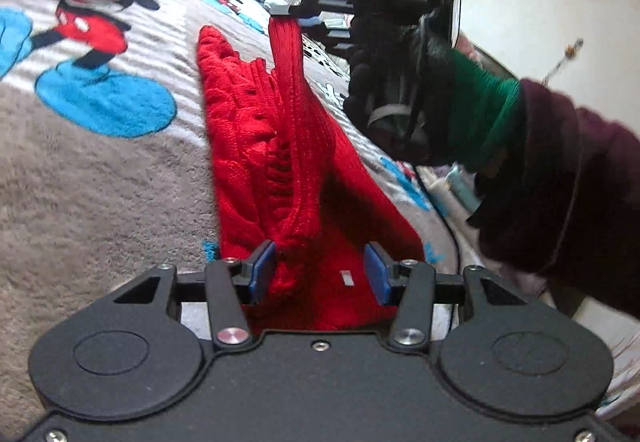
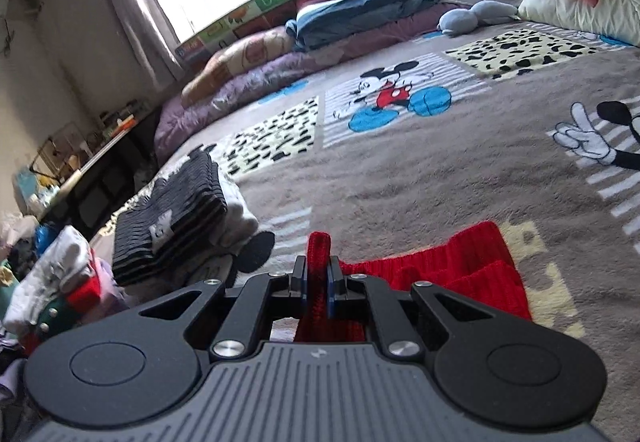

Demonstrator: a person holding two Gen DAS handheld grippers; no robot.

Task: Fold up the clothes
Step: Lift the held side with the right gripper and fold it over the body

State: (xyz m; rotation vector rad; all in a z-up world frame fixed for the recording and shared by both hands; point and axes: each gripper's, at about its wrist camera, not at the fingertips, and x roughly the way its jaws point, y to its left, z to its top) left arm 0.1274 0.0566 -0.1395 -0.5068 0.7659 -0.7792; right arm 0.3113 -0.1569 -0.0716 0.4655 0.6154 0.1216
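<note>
Pinching red sweater [image 2: 460, 266], right tongs [image 2: 317, 282] clamped

red knit sweater [image 1: 256, 146] | cable-knit, bunched | on cartoon-print blanket | one edge lifted taut

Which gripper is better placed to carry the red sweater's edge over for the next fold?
Probably the right gripper: it is shut on the red sweater, lifting a corner. The left gripper is open, with knit between its fingers, not clamped.
</note>
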